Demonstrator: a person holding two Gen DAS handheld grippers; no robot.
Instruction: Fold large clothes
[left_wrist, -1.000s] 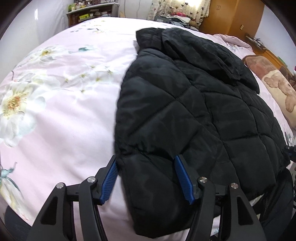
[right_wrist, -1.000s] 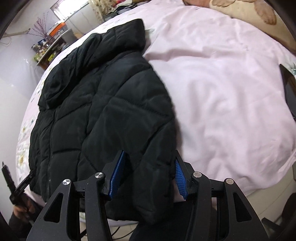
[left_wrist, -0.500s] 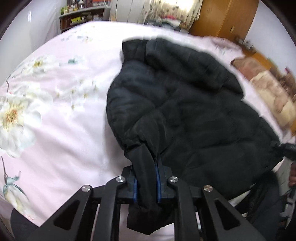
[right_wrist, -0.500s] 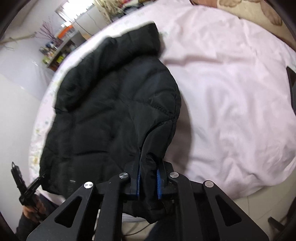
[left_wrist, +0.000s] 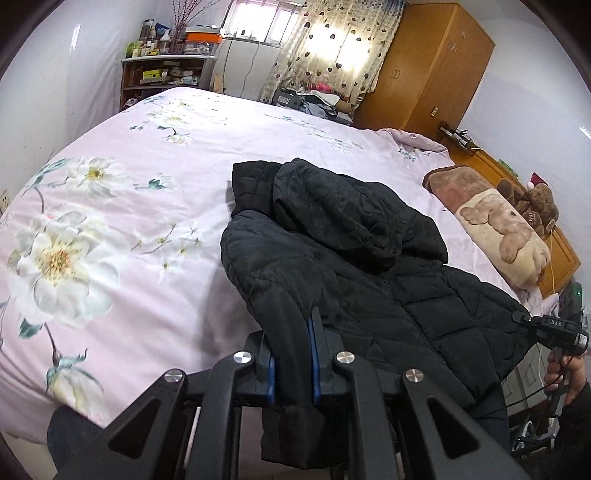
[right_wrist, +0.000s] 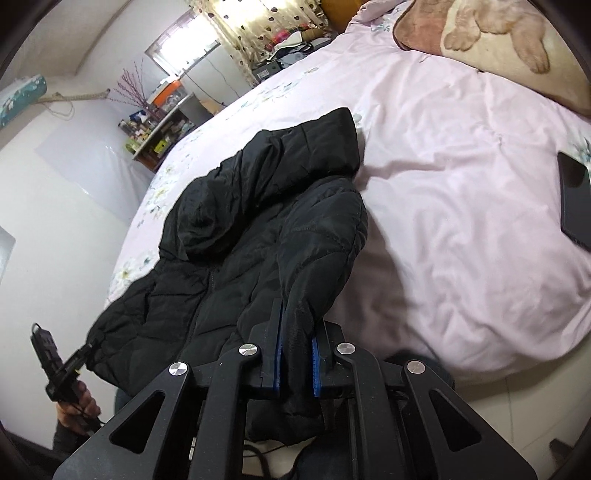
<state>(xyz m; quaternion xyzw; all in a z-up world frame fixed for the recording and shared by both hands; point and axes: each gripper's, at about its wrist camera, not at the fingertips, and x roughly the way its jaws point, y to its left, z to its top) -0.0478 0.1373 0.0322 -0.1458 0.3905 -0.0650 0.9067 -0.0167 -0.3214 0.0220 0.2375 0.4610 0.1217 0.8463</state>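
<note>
My left claw (left_wrist: 291, 360) and right claw (right_wrist: 297, 363) each pinched a bottom corner of the black quilted hooded puffer jacket (left_wrist: 354, 280). Its hood end lay on the pink floral bed (left_wrist: 122, 229). I judged this paired hold let me fold the hem evenly toward the hood.

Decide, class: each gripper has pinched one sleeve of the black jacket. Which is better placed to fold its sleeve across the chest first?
Probably neither: the left gripper and right gripper are each shut on a sleeve cuff of the black jacket. Slight edge left: a dark phone lies on the right's side.
</note>
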